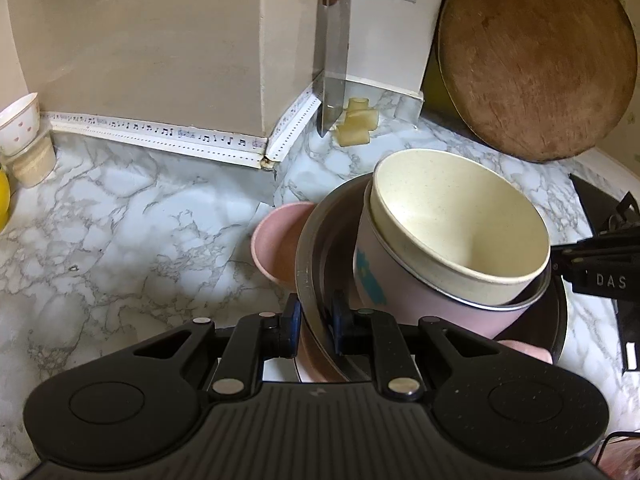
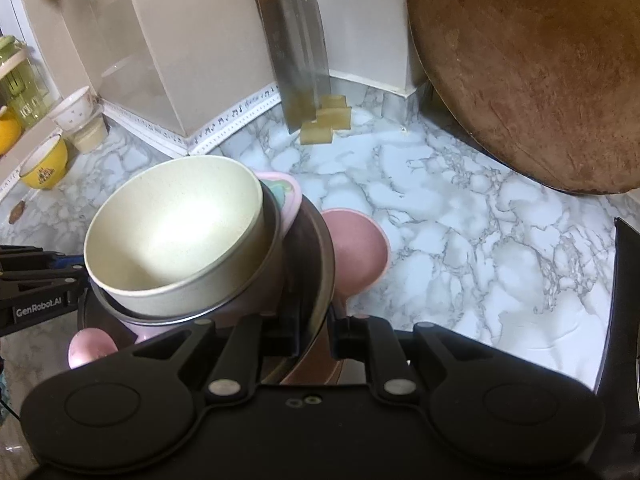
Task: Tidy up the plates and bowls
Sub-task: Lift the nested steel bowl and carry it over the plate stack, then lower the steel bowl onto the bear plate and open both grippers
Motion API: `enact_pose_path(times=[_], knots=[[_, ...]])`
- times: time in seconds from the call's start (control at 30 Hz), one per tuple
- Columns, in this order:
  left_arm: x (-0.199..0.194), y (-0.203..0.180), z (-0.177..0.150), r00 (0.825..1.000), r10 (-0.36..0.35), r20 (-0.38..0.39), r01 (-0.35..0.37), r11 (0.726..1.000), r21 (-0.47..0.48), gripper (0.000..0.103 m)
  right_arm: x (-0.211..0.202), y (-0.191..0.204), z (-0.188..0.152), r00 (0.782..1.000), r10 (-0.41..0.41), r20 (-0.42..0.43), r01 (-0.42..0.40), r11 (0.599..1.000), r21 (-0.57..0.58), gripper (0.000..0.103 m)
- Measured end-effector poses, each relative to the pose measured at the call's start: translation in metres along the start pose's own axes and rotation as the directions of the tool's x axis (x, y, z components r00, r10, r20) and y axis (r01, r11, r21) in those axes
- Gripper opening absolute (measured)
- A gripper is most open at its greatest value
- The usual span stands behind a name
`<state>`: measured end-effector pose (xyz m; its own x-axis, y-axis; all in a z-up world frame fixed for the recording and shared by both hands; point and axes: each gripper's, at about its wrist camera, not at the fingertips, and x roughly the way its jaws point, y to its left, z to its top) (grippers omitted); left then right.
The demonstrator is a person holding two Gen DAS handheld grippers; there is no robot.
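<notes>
Both grippers carry one stack over the marble counter [image 1: 120, 220]. A cream bowl [image 1: 460, 220] sits inside a steel-rimmed pink pot [image 1: 384, 280] with a blue print. That pot rests tilted in a dark metal dish [image 1: 306, 264], and a pink bowl [image 1: 276, 240] shows beneath it. My left gripper [image 1: 316, 320] is shut on the near rim of the metal dish. In the right wrist view my right gripper [image 2: 316, 332] is shut on the opposite rim of the metal dish [image 2: 316, 264], beside the cream bowl [image 2: 176, 236] and pink bowl [image 2: 356, 248].
A round wooden board [image 1: 536, 60] leans at the back right. A cleaver [image 1: 334, 68] stands against the wall corner above pale yellow blocks [image 1: 356, 124]. Stacked small cups [image 1: 24, 140] and a yellow bowl [image 2: 44, 164] sit at the far left. A black object [image 2: 624, 300] edges the right side.
</notes>
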<state>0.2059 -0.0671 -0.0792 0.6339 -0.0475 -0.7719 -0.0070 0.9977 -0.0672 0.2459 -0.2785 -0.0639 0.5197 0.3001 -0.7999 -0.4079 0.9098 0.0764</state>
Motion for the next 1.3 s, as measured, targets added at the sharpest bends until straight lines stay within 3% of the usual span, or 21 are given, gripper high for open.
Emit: enact_pose_path(times=[0.47, 0.83, 0.9, 1.3], knots=[[0.005, -0.004, -0.006, 1.000, 0.010, 0.013, -0.010, 1.000, -0.001, 0.014, 0.007, -0.002, -0.006, 1.000, -0.011, 0.000, 0.011, 1.000, -0.007, 0.015], [0.000, -0.003, -0.002, 1.000, 0.017, 0.005, -0.017, 0.999, -0.030, 0.015, 0.005, -0.005, -0.005, 1.000, -0.001, -0.008, 0.002, 1.000, 0.022, 0.025], [-0.001, -0.004, -0.002, 1.000, 0.023, 0.008, -0.023, 0.999, -0.028, 0.015, 0.003, -0.007, -0.007, 1.000, -0.003, -0.004, 0.003, 1.000, 0.024, 0.031], [-0.033, -0.002, -0.006, 0.999, 0.021, 0.044, -0.019, 0.998, -0.052, 0.017, -0.043, -0.011, -0.020, 0.995, 0.062, 0.083, -0.065, 0.997, 0.036, 0.046]])
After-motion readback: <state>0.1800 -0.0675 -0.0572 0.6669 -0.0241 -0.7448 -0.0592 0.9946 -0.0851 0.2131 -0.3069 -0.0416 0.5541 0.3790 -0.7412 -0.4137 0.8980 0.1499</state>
